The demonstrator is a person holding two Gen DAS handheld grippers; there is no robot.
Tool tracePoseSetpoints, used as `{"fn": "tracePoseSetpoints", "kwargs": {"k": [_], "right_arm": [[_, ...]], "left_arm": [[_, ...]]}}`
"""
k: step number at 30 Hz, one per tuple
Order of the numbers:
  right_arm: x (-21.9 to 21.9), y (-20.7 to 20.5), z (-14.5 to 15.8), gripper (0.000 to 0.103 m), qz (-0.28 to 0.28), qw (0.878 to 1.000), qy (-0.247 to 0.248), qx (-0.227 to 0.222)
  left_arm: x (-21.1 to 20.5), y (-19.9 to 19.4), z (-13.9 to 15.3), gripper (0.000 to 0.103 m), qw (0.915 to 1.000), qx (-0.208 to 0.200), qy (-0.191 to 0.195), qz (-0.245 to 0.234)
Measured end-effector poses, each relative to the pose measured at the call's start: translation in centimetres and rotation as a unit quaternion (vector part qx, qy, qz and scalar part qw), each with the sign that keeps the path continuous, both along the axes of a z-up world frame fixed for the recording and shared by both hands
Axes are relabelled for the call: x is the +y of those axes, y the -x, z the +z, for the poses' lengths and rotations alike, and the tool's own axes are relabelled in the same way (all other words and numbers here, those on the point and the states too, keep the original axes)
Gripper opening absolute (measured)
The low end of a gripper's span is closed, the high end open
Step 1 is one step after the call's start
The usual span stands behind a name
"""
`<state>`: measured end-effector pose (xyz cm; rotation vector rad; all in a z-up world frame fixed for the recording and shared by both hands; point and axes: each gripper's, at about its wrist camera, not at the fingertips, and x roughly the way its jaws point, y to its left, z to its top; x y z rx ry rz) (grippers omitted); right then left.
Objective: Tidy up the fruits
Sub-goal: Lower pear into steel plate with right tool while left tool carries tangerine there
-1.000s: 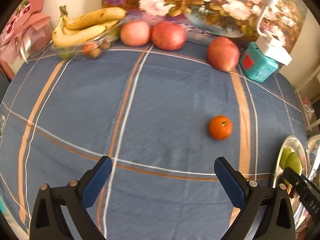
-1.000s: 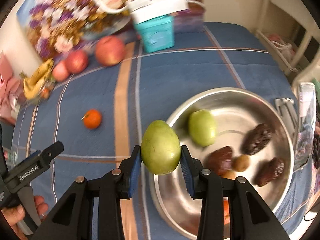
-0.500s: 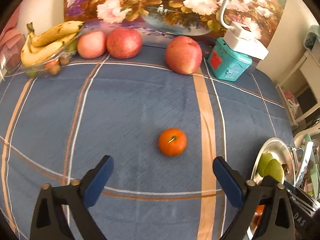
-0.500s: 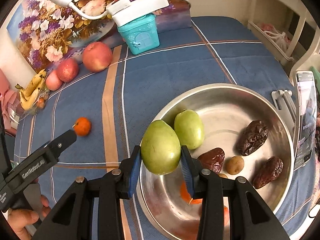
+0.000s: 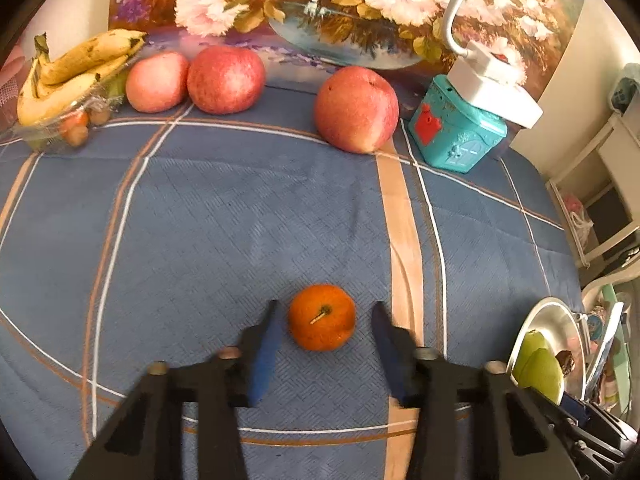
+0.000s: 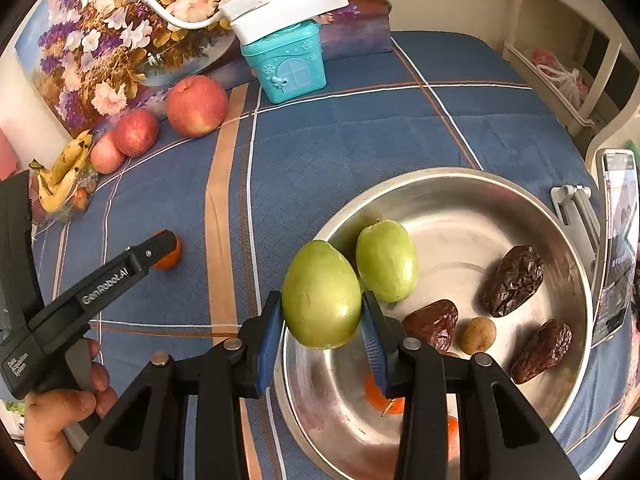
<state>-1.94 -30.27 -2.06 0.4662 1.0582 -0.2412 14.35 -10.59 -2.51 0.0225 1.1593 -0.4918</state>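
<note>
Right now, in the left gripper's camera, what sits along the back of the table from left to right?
Bananas → pale pink apple → deep red apple → big apple → teal house-shaped box.

Apples [image 5: 355, 109]: three. Green fruits [image 6: 321, 295]: two. Dates [image 6: 513, 281]: three. Banana bunch [image 5: 68, 70]: one. Tangerine [image 5: 322, 317] on cloth: one. Steel bowl [image 6: 460, 184]: one.

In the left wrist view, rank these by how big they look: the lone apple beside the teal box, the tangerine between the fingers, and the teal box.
1. teal box and lone apple: these look alike, so I will not rank them.
2. tangerine, plainly smallest, though nearest the camera.
</note>
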Motion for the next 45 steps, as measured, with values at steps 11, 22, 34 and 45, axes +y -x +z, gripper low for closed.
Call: {"fn": "tracePoseSetpoints", "kwargs": {"k": [11,22,34,45], "right_arm": [[0.6,0.5,1.0,0.040,0.003,1.000,0.010,-0.007],[1.3,1.8,2.6,0.040,0.006,1.000,0.023,-0.019],[3.1,4.3,5.2,0.040,0.012,0.998,0.043,-0.049],[2.9,5.6,5.1,0.040,0.007,0.998,0.031,-0.055]], "left_arm": [[1.8,0.5,3.3,0.034,0.9996,-0.004,0.017,0.023],[3.9,3.1,6.6,0.034,0.9989,-0.009,0.038,0.026],[5.4,7.7,8.8,0.034,0.9977,-0.018,0.064,0.017],[3.3,10.2,9.1,0.034,0.9974,-0.019,0.066,-0.021]]}}
